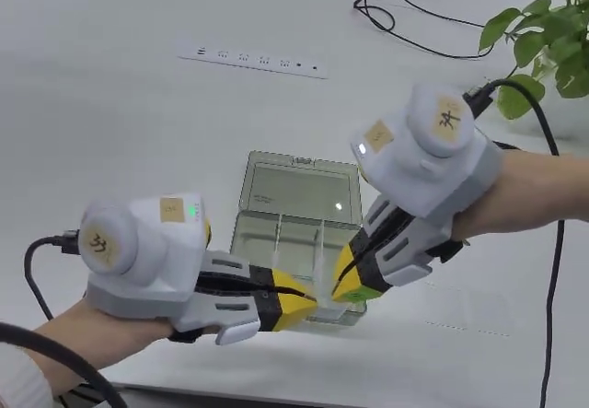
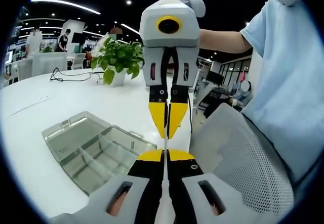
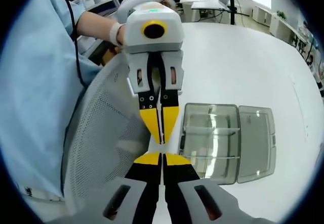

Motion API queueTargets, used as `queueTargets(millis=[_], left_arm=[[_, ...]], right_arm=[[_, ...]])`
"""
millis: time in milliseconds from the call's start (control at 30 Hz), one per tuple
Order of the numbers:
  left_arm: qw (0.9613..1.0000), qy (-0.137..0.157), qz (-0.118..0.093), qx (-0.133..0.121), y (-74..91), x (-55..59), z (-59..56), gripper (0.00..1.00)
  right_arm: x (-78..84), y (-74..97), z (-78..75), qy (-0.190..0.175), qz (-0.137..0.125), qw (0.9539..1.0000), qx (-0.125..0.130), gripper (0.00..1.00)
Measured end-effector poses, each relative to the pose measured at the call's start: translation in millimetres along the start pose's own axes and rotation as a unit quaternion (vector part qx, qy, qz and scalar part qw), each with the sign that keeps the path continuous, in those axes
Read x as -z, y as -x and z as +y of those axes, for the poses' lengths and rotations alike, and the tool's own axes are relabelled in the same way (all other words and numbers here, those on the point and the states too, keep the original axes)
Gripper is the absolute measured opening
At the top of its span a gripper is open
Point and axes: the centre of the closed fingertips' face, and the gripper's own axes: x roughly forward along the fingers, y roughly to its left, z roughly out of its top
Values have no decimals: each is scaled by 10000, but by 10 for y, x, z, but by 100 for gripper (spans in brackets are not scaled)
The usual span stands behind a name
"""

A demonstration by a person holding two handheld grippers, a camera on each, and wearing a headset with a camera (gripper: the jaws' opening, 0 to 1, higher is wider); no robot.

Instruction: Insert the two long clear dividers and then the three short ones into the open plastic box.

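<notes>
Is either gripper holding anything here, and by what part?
Apparently a clear divider, seen edge-on: the left gripper and right gripper, both shut, seem to pinch its opposite ends. Too thin to be sure.

The clear plastic box [image 1: 253, 242] lies open on the white table [image 1: 110, 132] before me; its lid [image 1: 299, 192] lies flat behind; two clear dividers [image 1: 278, 233] stand upright inside.

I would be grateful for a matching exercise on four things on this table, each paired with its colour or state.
Things:
1. lid
2. plant
3. power strip
4. cable

Descriptions:
A. black, looped
B. clear, lying open
C. white, with sockets
D. green, leafy

Pairs: 1-B, 2-D, 3-C, 4-A
</notes>
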Motion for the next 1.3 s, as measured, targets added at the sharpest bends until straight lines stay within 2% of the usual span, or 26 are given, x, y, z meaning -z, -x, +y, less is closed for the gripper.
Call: queueTargets(millis=[167, 267, 333, 467, 533, 767, 933, 1300], left_arm=[[9999, 40, -7, -107, 30, 20, 26, 0], [9996, 114, -33, -275, 79, 35, 98, 0], [9989, 193, -138, -416, 123, 29, 147, 3], [9972, 257, -121, -698, 210, 78, 238, 18], [9963, 269, -155, -804, 264, 87, 270, 21], [9918, 336, -143, -1227, 424, 157, 400, 42], [9867, 341, -72, -1589, 525, 241, 491, 61], [9767, 632, 41, -2049, 656, 401, 613, 91]], right_arm=[[-35, -28, -26, 4, 169, 9999, 3, 2], [-82, -17, -73, -6, 193, 9998, 44, 2], [-126, 0, -123, -46, 166, 9998, 90, 2], [-167, 17, -230, -100, 197, 9995, 220, 2], [-191, 17, -274, -114, 201, 9994, 255, 2], [-268, -7, -408, -198, 198, 9989, 372, 2], [-348, -33, -547, -290, 217, 9979, 542, 2], [-440, -106, -757, -267, 356, 9968, 658, 2]])
